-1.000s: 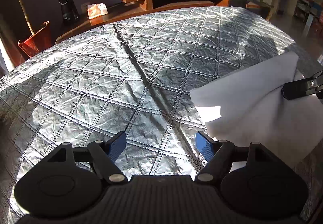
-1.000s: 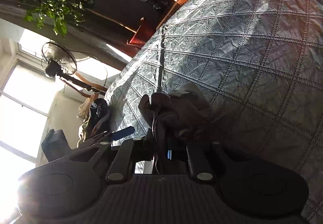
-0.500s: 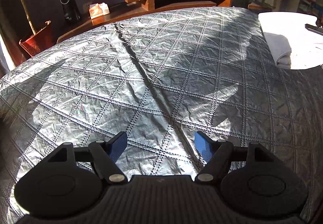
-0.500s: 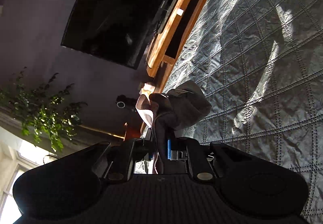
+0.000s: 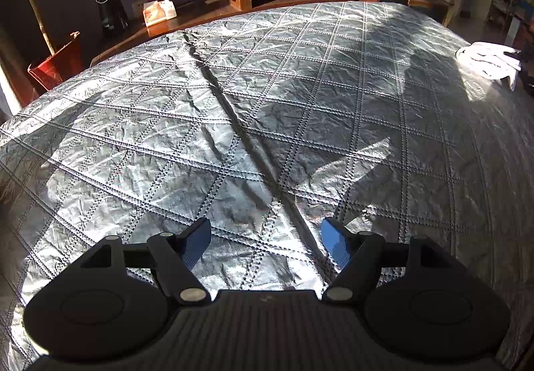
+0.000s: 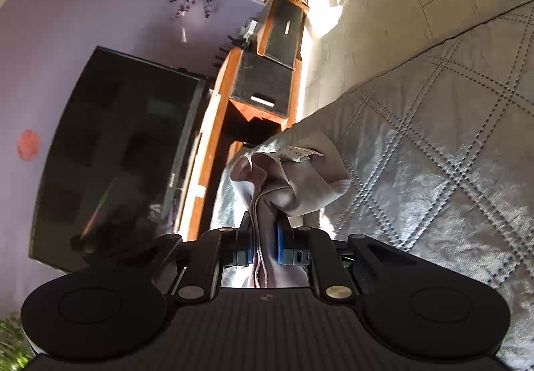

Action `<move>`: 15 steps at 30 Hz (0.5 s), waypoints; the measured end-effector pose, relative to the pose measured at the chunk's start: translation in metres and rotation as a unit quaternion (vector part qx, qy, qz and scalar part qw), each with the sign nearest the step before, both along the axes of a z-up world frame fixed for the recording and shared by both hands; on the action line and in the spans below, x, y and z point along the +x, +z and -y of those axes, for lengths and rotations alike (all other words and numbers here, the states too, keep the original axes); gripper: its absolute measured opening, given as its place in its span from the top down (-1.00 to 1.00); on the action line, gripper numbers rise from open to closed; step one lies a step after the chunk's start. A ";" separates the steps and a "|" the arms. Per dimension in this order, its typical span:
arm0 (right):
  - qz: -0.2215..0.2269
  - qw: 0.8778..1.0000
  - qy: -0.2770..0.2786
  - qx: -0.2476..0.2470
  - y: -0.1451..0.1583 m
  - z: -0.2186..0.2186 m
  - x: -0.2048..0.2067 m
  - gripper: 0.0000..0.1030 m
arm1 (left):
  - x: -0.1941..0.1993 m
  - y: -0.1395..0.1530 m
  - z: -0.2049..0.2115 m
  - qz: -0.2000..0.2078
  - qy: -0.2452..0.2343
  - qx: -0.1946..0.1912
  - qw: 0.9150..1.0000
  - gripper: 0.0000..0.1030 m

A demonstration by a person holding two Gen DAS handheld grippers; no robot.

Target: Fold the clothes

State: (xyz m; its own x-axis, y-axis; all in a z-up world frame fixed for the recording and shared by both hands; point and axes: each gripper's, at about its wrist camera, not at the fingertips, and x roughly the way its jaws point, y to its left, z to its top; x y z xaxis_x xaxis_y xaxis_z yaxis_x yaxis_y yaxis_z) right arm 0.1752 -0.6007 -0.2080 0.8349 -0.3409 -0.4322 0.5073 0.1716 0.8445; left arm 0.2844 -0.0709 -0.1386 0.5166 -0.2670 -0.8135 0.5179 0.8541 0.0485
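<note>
Well, the quilted silver bedspread (image 5: pixel 233 124) fills everything ahead of my left gripper (image 5: pixel 265 239), whose jaws stand apart on nothing. Far off to the right of those fingers lies the white garment (image 5: pixel 489 60), at the bedspread's edge. My right gripper (image 6: pixel 263 239) is nearly closed on that bunched cloth. I should set it down flat before letting go. Its sewn-in tag (image 6: pixel 295 153) carries print too small to read.

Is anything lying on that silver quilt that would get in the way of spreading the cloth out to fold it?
Nothing visible does. The quilted cover shows only creases and shadows. The white garment is bunched in the right gripper at the cover's edge; the left gripper hangs open.
</note>
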 end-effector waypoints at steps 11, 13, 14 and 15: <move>-0.252 0.916 0.113 -0.290 0.075 -0.029 -0.005 0.09 | -0.001 0.004 0.001 0.004 -0.004 -0.004 1.000 -0.35; -0.257 0.882 0.144 -0.368 0.090 -0.043 0.012 0.10 | -0.002 0.004 0.002 0.003 -0.005 -0.006 1.000 -0.35; -0.262 0.863 0.164 -0.399 0.096 -0.048 0.024 0.10 | -0.002 0.004 0.003 0.002 -0.006 -0.006 1.000 -0.35; -0.268 0.848 0.185 -0.419 0.098 -0.050 0.035 0.11 | -0.002 0.004 0.003 0.002 -0.008 -0.006 1.000 -0.35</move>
